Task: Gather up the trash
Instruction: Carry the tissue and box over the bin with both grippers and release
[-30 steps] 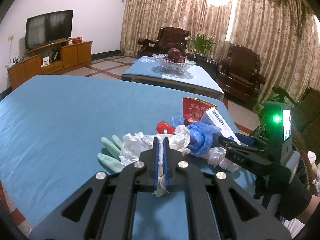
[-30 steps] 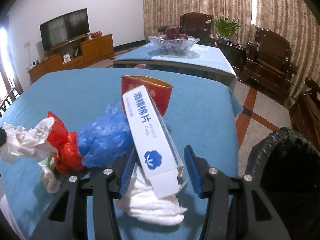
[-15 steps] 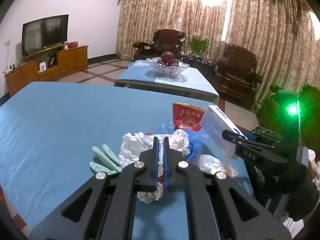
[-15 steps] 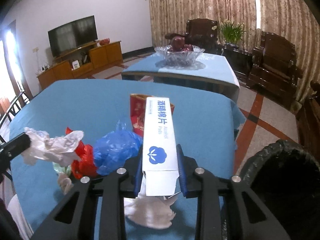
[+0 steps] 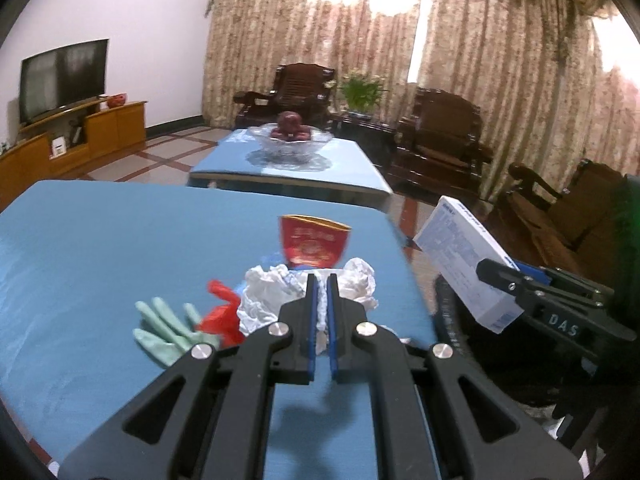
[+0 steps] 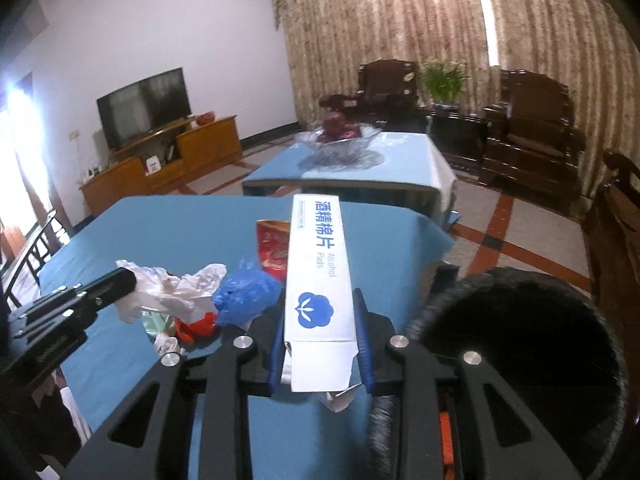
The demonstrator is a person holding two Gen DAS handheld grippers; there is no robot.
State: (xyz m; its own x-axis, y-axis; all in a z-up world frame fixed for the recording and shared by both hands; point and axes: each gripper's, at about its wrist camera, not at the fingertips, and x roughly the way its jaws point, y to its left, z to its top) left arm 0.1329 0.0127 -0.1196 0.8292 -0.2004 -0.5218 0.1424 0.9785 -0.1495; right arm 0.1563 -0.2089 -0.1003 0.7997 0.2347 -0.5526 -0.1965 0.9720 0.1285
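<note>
Between right gripper jaws, white box reading "Alcohol Pads"

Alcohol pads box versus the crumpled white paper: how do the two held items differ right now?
The alcohol pads box is rigid and rectangular with blue print; the crumpled white paper is soft, shapeless and plain. The right gripper stands part open around the box, beside the black bin; the left gripper is pinched nearly shut on the paper, above the blue table. Both are clamped and lifted.
</note>
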